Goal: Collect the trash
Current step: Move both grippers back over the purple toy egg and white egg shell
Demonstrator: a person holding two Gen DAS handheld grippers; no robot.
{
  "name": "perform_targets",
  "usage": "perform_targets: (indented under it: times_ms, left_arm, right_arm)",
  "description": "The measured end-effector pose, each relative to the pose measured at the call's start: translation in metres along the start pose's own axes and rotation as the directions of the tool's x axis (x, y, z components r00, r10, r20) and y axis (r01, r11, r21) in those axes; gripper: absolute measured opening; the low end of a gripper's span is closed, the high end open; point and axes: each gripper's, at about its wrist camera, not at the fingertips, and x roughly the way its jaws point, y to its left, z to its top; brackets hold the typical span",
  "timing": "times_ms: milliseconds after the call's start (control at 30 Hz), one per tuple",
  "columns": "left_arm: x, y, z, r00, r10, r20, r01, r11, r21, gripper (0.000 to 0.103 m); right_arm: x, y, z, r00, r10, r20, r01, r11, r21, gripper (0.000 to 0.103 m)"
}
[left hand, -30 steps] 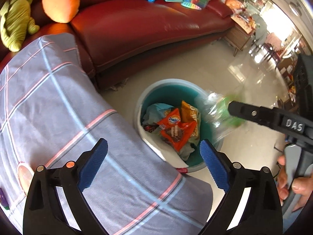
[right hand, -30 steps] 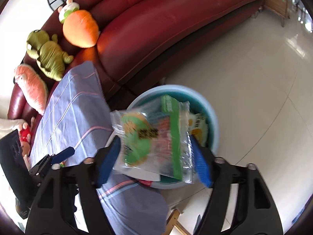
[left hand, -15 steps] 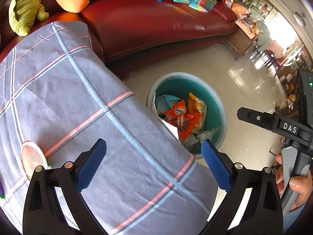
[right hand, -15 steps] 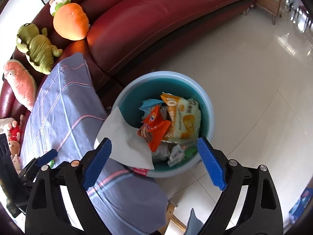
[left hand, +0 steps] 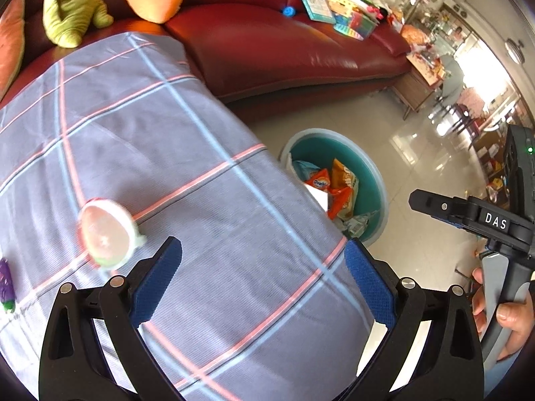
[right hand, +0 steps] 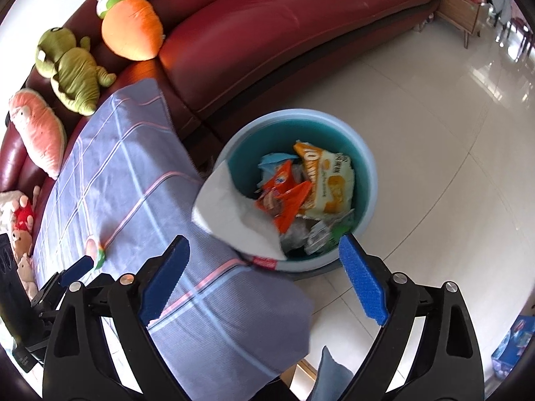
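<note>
A teal bin (right hand: 364, 180) stands on the floor beside the cloth-covered table (right hand: 133, 180); it also shows in the left wrist view (left hand: 374, 173). It holds several snack wrappers (right hand: 311, 187) and a white paper sheet (right hand: 234, 214) leaning over its rim. My right gripper (right hand: 264, 279) is open and empty above the bin's near edge. My left gripper (left hand: 264, 277) is open and empty over the tablecloth (left hand: 167, 153). A pink and green peach-like toy (left hand: 105, 234) lies on the cloth, left of the left gripper. The right gripper's body (left hand: 468, 217) shows at the right in the left wrist view.
A red sofa (right hand: 267, 30) curves behind the table with plush toys: an orange carrot (right hand: 132, 30), a green one (right hand: 73, 70), a pink one (right hand: 36, 130). Books and toys (left hand: 337, 13) lie on the sofa. A purple item (left hand: 6, 284) sits at the table's left edge.
My right gripper opened and dropped the clear snack bag into the bin, then drew back. My left gripper moved left over the table, bringing the peach toy into view.
</note>
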Motion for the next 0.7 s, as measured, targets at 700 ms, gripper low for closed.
perform_targets:
  times_ms: [700]
  left_arm:
    - [-0.081,0.139,-0.067,0.993,0.053,0.103,-0.029,0.975,-0.222,0.099]
  right_arm:
    - [0.004,0.153,-0.055,0.998,0.047,-0.047,-0.057,0.966,-0.252,0.087]
